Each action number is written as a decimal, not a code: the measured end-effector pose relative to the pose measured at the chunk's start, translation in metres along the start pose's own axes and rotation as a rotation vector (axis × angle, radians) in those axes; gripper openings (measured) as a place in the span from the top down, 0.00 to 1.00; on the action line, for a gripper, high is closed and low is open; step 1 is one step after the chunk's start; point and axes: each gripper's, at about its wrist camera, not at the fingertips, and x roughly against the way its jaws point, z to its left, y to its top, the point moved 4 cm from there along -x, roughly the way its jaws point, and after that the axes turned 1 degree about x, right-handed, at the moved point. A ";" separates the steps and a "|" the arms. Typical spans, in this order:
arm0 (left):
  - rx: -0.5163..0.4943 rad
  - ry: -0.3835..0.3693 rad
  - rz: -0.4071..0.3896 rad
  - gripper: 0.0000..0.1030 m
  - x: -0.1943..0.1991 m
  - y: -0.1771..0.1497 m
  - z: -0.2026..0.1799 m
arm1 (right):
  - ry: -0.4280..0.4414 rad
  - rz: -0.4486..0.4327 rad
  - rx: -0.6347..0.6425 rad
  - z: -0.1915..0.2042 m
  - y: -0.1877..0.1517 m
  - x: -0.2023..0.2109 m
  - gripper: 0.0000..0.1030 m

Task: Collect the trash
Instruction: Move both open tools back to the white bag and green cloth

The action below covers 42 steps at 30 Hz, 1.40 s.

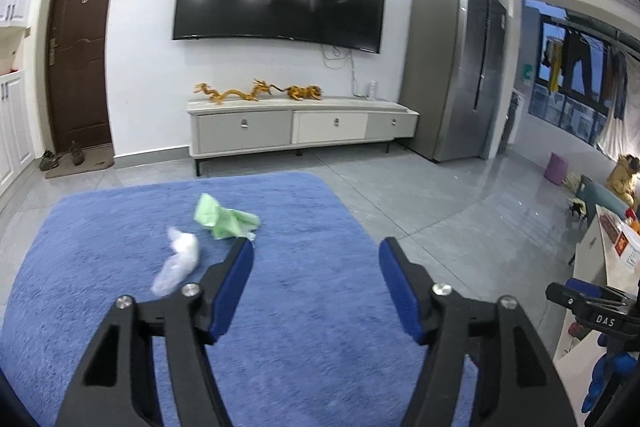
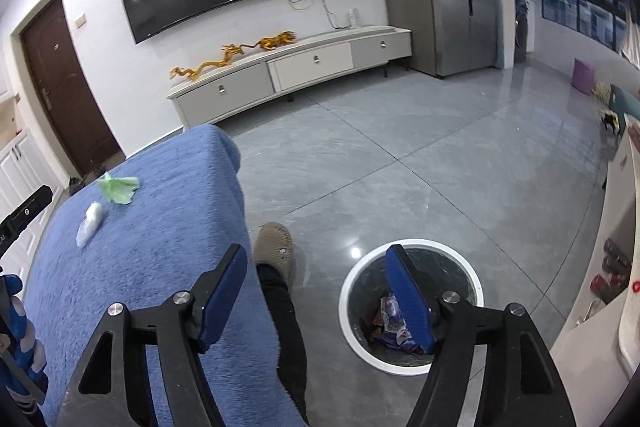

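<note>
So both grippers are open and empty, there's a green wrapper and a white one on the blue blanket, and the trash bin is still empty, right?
Not quite: the trash bin already holds crumpled trash, as the right wrist view shows. The rest stands: left gripper and right gripper open and empty, green wrapper and white wrapper on the blue blanket.

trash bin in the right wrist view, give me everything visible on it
The trash bin is round, with a white rim and a dark, scuffed inner wall. It stands upright and open on the grey tiled floor, right of the blue blanket. Crumpled colourful wrappers lie inside. The right hand-held gripper, open and empty, partly hides it.
</note>
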 end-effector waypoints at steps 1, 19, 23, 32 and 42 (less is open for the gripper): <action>0.008 0.005 -0.005 0.37 0.003 -0.001 0.005 | 0.002 -0.001 0.013 0.008 0.001 0.001 0.29; 0.103 0.076 -0.026 0.37 0.029 -0.015 0.095 | 0.117 -0.136 0.137 0.087 0.025 0.010 0.00; 0.128 0.131 -0.021 0.37 0.027 -0.019 0.126 | 0.157 -0.164 0.135 0.095 0.031 0.007 0.00; 0.104 0.130 0.112 0.37 -0.013 -0.030 0.160 | 0.250 -0.063 0.213 0.136 0.033 -0.036 0.00; 0.044 0.031 0.276 0.37 -0.095 -0.037 0.148 | 0.385 0.010 0.280 0.199 0.056 -0.102 0.00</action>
